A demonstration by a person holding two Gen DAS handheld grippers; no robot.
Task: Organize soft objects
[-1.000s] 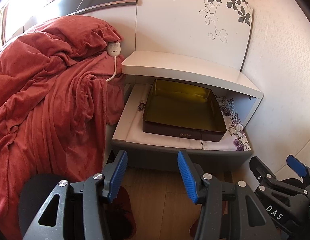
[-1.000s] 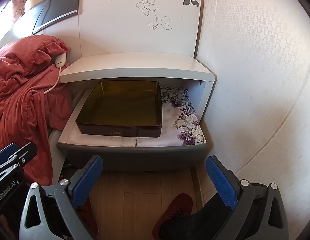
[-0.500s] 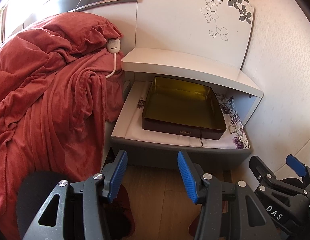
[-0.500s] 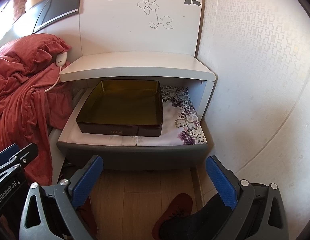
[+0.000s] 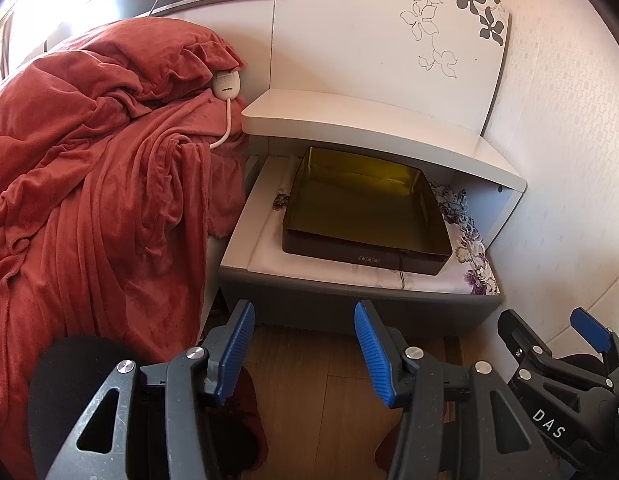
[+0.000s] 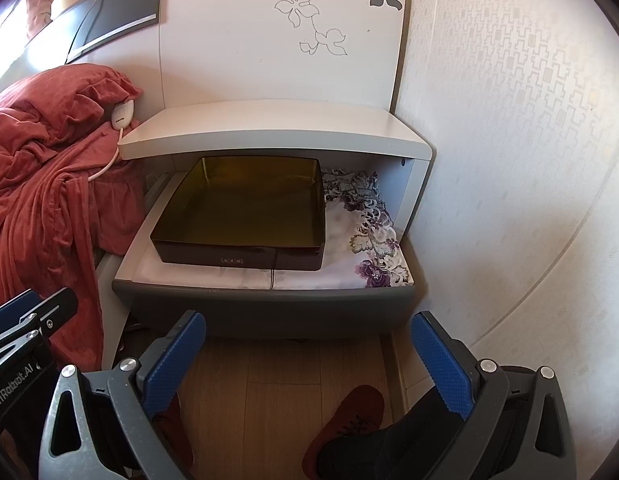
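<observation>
A rumpled red blanket (image 5: 89, 200) (image 6: 37, 184) hangs over the bed's edge on the left, with a red pillow (image 5: 149, 52) behind it. On the nightstand's lower level lies a floral cloth (image 5: 469, 248) (image 6: 373, 240) under an open dark box (image 5: 361, 208) (image 6: 245, 212) with a bare golden inside. My left gripper (image 5: 303, 312) hovers open over the wooden floor in front of the nightstand, holding nothing. My right gripper (image 6: 308, 322) is beside it on the right, open wider and just as bare. Each gripper shows at the edge of the other's view.
The white top shelf (image 5: 369, 132) overhangs the box. A white controller (image 5: 227, 84) with its cable rests against the pillow. Red slippers (image 6: 349, 412) and a dark trouser leg (image 6: 389, 440) are on the floor below. A papered wall (image 6: 509, 160) closes the right side.
</observation>
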